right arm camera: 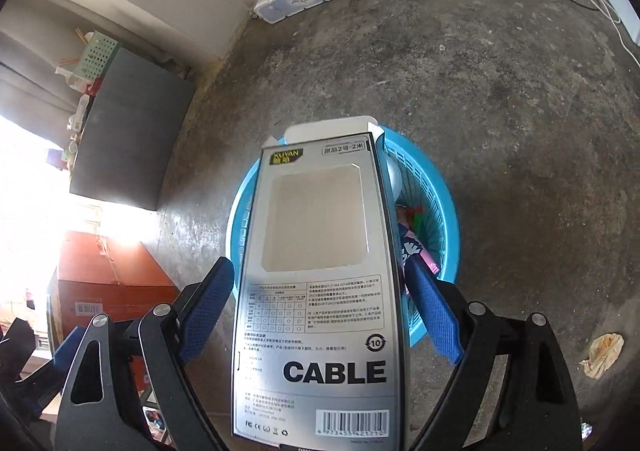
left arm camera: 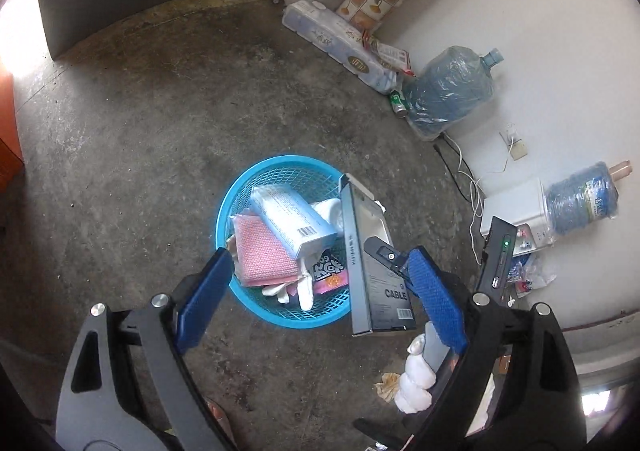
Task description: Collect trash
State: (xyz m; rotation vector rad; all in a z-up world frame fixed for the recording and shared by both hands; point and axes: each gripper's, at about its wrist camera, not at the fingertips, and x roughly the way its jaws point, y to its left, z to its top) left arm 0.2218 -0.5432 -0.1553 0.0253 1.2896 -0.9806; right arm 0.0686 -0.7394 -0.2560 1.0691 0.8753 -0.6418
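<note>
A blue plastic basket stands on the concrete floor and holds a white carton, a pink cloth and wrappers. My left gripper is open and empty, hovering above the basket's near rim. My right gripper has a grey "CABLE" box between its blue fingers and holds it over the basket. The same box shows in the left wrist view at the basket's right rim, with the right gripper beside it. A crumpled paper scrap lies on the floor to the right.
Along the wall lie a toilet-paper pack, a green can, two blue water jugs, white cables and a white box. A grey panel and an orange box stand left.
</note>
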